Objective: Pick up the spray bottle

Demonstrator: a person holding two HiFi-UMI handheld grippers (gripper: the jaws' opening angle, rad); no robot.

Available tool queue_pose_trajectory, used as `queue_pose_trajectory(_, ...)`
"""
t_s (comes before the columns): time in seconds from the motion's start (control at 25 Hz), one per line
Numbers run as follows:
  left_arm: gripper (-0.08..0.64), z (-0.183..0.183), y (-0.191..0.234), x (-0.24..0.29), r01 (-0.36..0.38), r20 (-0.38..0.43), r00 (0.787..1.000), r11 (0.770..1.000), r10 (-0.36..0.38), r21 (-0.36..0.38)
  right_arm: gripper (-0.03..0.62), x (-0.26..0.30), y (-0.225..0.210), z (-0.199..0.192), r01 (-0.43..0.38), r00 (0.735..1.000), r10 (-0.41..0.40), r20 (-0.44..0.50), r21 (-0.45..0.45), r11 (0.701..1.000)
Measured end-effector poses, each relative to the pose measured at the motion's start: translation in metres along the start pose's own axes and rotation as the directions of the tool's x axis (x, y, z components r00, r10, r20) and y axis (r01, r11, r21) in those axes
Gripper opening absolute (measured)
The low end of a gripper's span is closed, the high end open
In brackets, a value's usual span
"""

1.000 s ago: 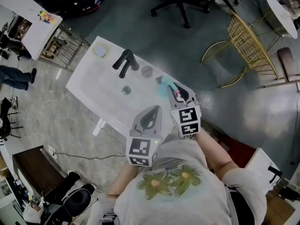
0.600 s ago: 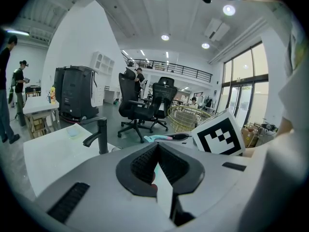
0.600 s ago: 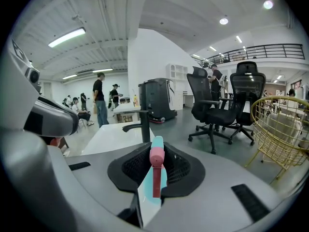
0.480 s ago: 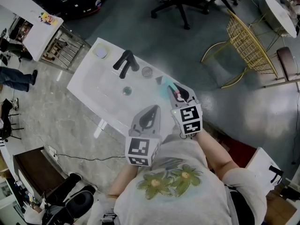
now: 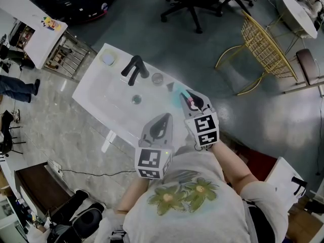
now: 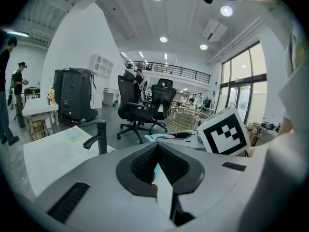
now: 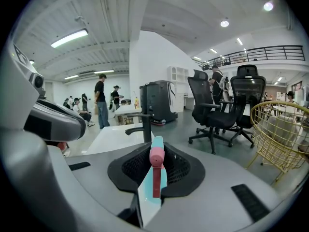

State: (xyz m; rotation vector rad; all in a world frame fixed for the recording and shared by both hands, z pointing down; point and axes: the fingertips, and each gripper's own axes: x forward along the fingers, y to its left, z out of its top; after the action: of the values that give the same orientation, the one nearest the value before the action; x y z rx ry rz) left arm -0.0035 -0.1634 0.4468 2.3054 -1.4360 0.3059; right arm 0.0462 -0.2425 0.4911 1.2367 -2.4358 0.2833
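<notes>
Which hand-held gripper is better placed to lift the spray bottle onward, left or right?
Right. The right hand-held gripper is shut on the spray bottle, whose pink head sticks up between the jaws. The left hand-held gripper is shut and looks empty, so it would have to open first.

— What colour is the spray bottle (image 7: 156, 158)?
— Light blue, with a pink top.
— And the table (image 5: 101, 97)?
— White, with a black tap (image 5: 134, 69). The chair (image 5: 263, 47) is gold.
</notes>
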Motion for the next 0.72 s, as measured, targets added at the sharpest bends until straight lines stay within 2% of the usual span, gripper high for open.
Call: queue_pose_trajectory(0.72,0.009,0.005,-0.003,-0.014,0.027,0.025,0.999,1.000,-0.027,0.005,0.072,-0.024,0.014,0.017,0.011,0.999,-0.011,0.030,-0.004,1.000)
